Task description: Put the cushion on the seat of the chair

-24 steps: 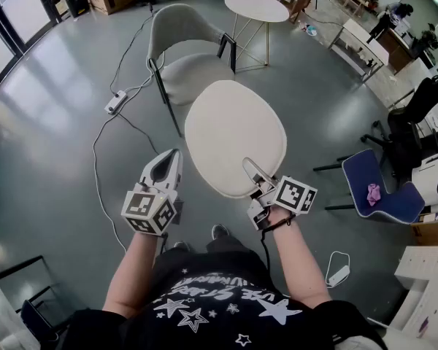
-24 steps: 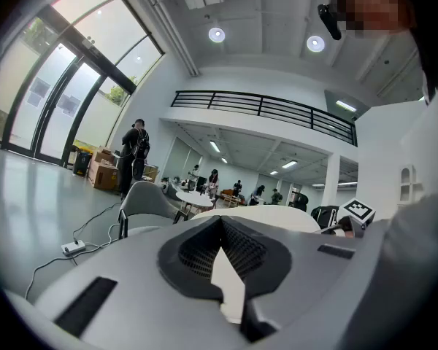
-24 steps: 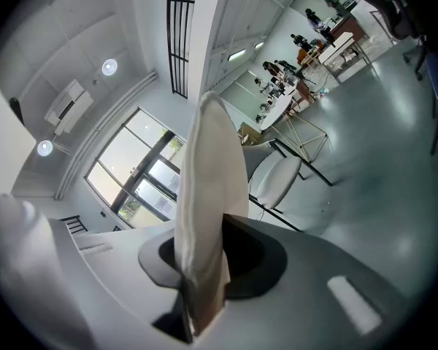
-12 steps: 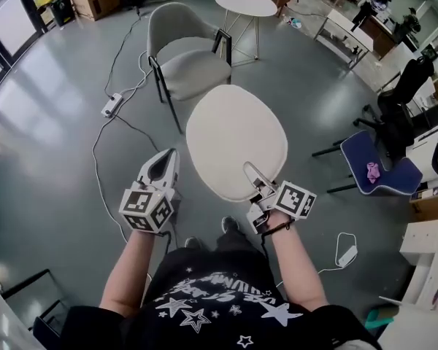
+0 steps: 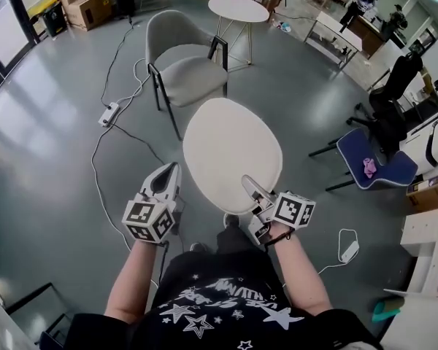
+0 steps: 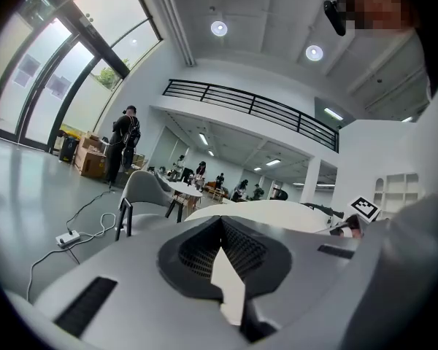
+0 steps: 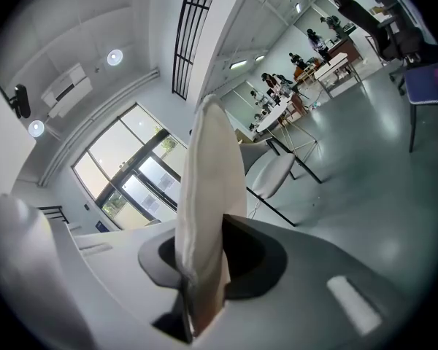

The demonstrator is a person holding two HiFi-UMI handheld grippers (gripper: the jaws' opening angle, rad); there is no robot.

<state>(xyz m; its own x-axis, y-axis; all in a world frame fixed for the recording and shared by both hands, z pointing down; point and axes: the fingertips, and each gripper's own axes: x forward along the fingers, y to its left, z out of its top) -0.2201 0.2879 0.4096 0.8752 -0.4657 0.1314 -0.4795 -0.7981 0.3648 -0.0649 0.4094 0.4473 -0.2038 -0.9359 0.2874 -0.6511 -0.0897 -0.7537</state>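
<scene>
Because the cushion [image 5: 232, 152] hangs in air short of the chair [image 5: 193, 71], pinched only at its near edge by the right gripper [image 5: 251, 186], it may sag or slip free. The left gripper [image 5: 167, 172], closed and empty, lends no support.

The right gripper [image 5: 251, 187] holds the cushion [image 5: 230, 152], apart from the chair [image 5: 192, 75].

One cushion [image 5: 232, 155], two grippers [image 5: 169, 173] [image 5: 250, 184], one grey chair [image 5: 193, 75], one round table [image 5: 237, 7]
</scene>
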